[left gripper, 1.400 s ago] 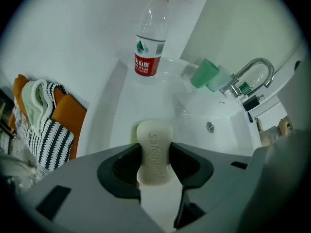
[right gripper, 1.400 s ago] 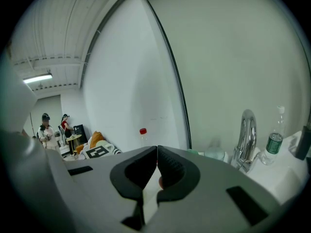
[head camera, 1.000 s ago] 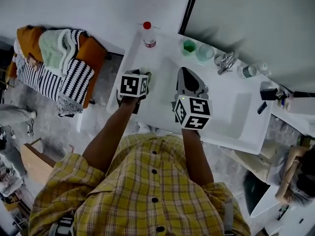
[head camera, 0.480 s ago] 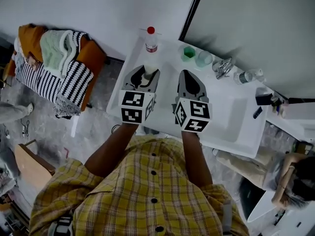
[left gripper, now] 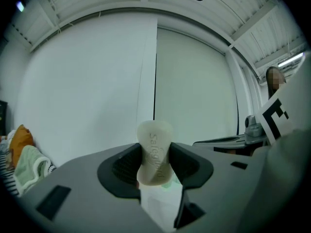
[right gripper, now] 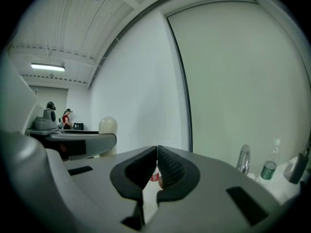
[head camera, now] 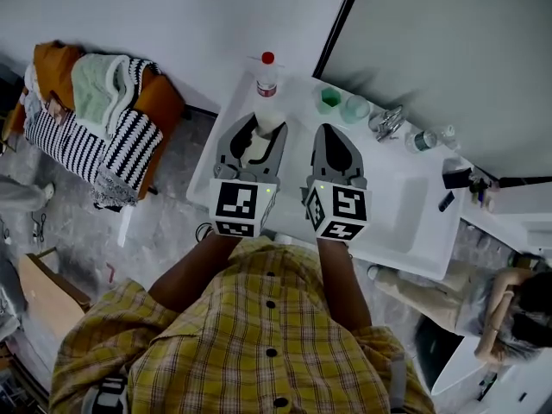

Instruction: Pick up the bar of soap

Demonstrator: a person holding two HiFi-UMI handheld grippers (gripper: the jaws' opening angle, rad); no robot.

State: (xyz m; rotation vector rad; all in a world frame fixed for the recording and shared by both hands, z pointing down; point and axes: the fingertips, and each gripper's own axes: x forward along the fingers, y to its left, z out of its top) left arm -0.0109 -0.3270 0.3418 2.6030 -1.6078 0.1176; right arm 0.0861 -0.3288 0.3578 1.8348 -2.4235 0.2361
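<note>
My left gripper [left gripper: 155, 166] is shut on the bar of soap [left gripper: 155, 151], a pale oval bar with raised lettering that stands upright between the dark pads. In the head view the soap [head camera: 260, 136] pokes out past the left gripper [head camera: 259, 133], held above the left end of the white basin counter [head camera: 405, 218]. My right gripper [head camera: 335, 142] hovers beside it over the counter. In the right gripper view its jaws [right gripper: 156, 166] are pressed together with nothing between them.
A red-capped bottle [head camera: 266, 74] stands at the counter's far left. A green cup [head camera: 330, 99], a pale bowl [head camera: 354, 108], the tap [head camera: 387, 122] and a small bottle [head camera: 422, 140] line the back. Towels are piled on a rack [head camera: 95, 110] at left. A person [head camera: 509, 317] is at the right.
My left gripper has swung from pointing down at the counter's left edge to level and forward, lifting the soap clear. The right gripper has barely moved.
</note>
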